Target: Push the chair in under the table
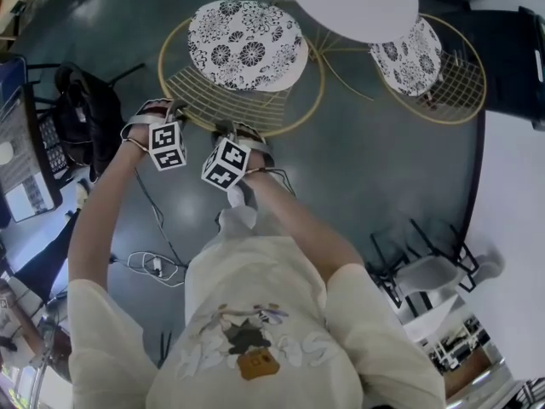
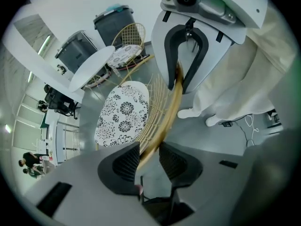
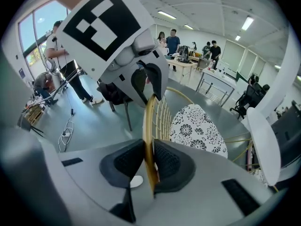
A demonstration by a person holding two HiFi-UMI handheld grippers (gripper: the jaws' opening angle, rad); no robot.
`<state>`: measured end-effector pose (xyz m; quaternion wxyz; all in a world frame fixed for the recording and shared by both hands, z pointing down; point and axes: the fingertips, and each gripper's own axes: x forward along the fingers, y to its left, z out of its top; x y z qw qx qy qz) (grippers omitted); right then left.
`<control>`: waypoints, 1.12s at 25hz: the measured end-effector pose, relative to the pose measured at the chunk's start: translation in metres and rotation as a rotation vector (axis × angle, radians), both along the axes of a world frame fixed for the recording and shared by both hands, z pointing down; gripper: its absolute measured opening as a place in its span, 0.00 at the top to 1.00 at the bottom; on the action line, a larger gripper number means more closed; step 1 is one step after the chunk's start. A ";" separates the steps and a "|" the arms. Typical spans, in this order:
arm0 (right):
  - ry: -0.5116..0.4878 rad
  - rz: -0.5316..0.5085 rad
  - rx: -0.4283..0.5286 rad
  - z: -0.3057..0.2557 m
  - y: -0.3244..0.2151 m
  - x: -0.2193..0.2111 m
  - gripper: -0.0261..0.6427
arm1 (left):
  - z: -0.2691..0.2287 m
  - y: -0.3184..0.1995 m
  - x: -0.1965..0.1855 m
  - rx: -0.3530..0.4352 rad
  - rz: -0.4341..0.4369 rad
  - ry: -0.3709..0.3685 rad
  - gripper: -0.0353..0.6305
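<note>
A gold wire chair (image 1: 247, 100) with a black-and-white floral cushion (image 1: 245, 44) stands in front of me, just short of the round white table (image 1: 351, 3). Both grippers hold the top rim of its backrest side by side. My left gripper (image 1: 164, 112) is shut on the rim (image 2: 164, 117), which runs slantwise between its dark pads (image 2: 123, 163). My right gripper (image 1: 241, 132) is shut on the same rim (image 3: 149, 126), held upright between its pads (image 3: 165, 163). Each gripper view also shows the other gripper on the rim. The chair's legs are hidden.
A second gold chair (image 1: 430, 62) sits tucked at the table's far right. A black chair with a bag (image 1: 85, 109) stands at the left, cables (image 1: 153, 267) lie on the floor near my feet, and dark chair frames (image 1: 417, 262) are at the right. Grey bins (image 2: 113, 25) stand beyond the table.
</note>
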<state>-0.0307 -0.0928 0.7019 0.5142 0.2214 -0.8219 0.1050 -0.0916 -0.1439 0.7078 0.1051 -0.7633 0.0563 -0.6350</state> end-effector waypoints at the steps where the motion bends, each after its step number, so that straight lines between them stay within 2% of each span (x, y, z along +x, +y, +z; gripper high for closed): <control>1: -0.001 0.008 0.003 0.000 -0.002 -0.004 0.86 | 0.000 -0.003 -0.004 0.005 0.008 -0.010 0.76; 4: -0.009 0.033 0.021 -0.001 -0.014 -0.012 0.86 | 0.002 -0.017 -0.011 0.020 0.030 -0.049 0.76; 10: -0.067 0.062 -0.006 0.000 -0.038 -0.025 0.86 | 0.006 -0.047 -0.020 0.072 0.002 -0.114 0.75; 13: -0.099 0.077 -0.065 0.002 -0.037 -0.023 0.86 | 0.008 -0.047 -0.019 0.058 0.031 -0.135 0.75; 17: -0.129 0.085 -0.085 0.000 -0.038 -0.023 0.86 | 0.007 -0.046 -0.018 0.047 0.057 -0.155 0.75; 21: -0.159 0.099 -0.112 -0.002 -0.028 -0.017 0.85 | 0.005 -0.035 -0.016 0.060 0.013 -0.157 0.74; 25: -0.175 0.079 -0.078 -0.011 -0.014 -0.010 0.80 | -0.006 -0.024 -0.015 0.073 -0.060 -0.128 0.73; 28: -0.198 0.108 -0.062 -0.021 -0.007 -0.004 0.77 | -0.014 -0.008 -0.015 0.076 -0.096 -0.119 0.73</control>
